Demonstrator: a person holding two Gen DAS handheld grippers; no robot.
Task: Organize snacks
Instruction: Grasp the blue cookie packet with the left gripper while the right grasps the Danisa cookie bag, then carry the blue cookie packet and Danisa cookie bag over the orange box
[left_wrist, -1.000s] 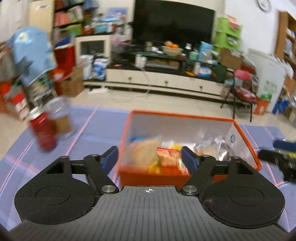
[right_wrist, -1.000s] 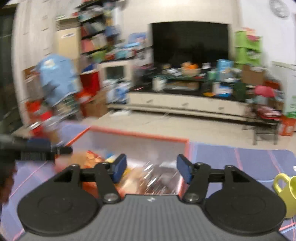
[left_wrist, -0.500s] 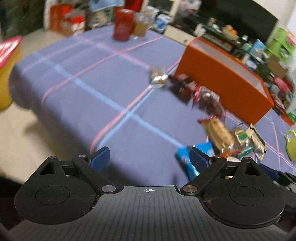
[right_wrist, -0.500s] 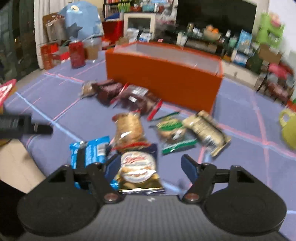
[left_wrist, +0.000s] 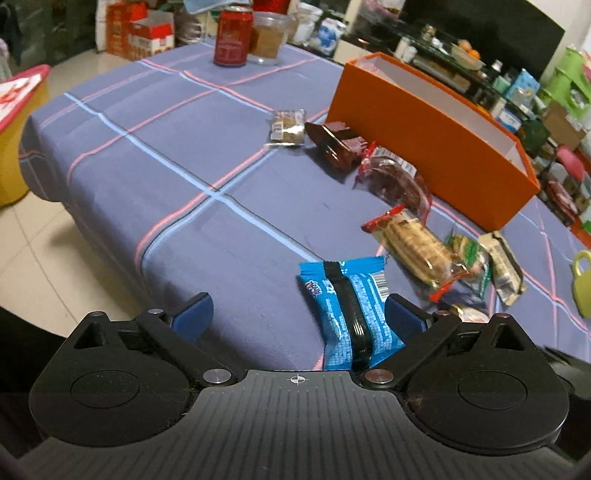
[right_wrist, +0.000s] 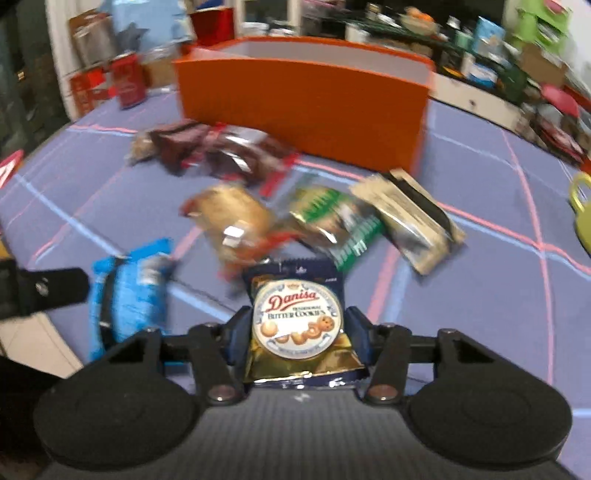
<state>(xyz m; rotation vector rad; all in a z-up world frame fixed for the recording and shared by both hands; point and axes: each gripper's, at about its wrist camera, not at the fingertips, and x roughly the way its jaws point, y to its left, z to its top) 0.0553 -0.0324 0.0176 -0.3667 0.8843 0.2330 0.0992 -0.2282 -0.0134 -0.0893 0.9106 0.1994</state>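
Right gripper (right_wrist: 297, 334) has just been closing and its pads now press both sides of the cookie bag (right_wrist: 298, 325), low over the table (right_wrist: 480, 295). Left gripper (left_wrist: 297, 312) has just been opening and stands wide, empty, the blue pack (left_wrist: 349, 314) lying on the cloth just inside its right finger. Orange box (left_wrist: 424, 136) sits well beyond both, other snacks scattered in front of it.

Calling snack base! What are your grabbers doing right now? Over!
Right gripper just closed on the butter cookie pack. Left gripper wide open, blue snack pack between its fingers, not pinched. Orange box ahead, other snacks scattered in front of it.

Pale tiled floor (left_wrist: 48, 236), a dark television (left_wrist: 491, 29) (perhaps switched off) above cluttered shelving (left_wrist: 443, 55).
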